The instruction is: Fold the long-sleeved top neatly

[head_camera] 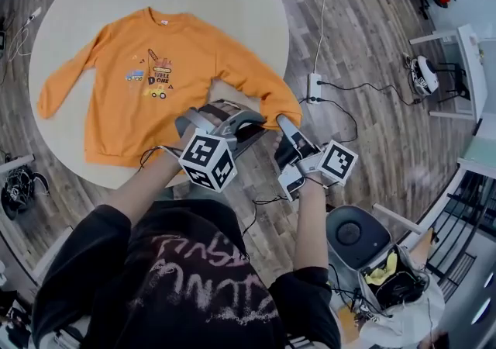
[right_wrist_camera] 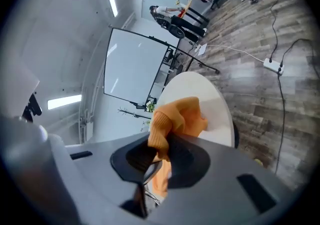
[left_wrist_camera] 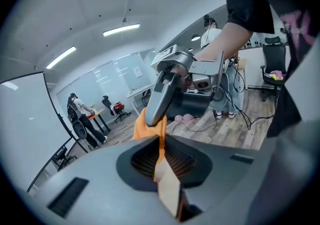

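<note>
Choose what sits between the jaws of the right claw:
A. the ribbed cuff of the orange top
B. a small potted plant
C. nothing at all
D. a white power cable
A: the right gripper view shows the right claw closed on the ribbed cuff of the orange top, with the bunched sleeve fabric rising just beyond its jaws.

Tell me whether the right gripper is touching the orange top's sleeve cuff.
Touching. The right gripper view shows the ribbed cuff of the orange top pinched between the jaws of the right gripper.
</note>
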`<state>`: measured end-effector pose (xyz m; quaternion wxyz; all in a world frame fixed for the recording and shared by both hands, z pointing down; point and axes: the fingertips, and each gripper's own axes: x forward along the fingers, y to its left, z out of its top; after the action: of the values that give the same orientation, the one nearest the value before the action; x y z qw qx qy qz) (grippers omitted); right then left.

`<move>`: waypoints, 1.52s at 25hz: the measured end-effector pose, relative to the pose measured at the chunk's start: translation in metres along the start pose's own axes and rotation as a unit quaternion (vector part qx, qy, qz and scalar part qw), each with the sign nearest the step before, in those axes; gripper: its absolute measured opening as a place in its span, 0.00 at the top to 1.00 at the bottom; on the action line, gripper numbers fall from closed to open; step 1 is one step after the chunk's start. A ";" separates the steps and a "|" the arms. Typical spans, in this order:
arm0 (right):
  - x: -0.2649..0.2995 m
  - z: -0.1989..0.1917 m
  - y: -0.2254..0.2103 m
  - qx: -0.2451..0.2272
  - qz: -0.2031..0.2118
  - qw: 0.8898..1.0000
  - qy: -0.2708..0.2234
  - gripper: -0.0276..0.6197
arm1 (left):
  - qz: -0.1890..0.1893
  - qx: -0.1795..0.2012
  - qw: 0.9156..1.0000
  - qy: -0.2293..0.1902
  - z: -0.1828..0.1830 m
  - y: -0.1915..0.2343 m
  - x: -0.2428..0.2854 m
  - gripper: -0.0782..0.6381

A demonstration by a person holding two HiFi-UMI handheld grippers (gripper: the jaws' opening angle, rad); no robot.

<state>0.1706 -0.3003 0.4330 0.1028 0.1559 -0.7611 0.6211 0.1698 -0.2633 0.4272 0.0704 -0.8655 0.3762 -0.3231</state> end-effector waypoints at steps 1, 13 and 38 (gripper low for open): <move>-0.002 0.000 0.003 -0.015 -0.006 1.000 0.008 0.87 | -0.001 0.001 1.000 -0.003 0.002 -0.001 0.000 0.83; -0.048 0.064 -0.005 -0.204 -0.184 0.961 0.035 0.89 | 0.042 -0.038 0.997 0.060 -0.079 0.010 -0.062 0.80; 0.212 -0.017 0.174 -0.317 -0.169 0.922 0.146 0.89 | 0.117 -0.133 0.977 0.123 -0.259 0.030 -0.262 0.80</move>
<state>-0.0910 -0.2758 0.3519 0.3602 0.1486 -0.8572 0.3367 -0.1396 -0.0706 0.4861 -0.0547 -0.7711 0.5197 -0.3637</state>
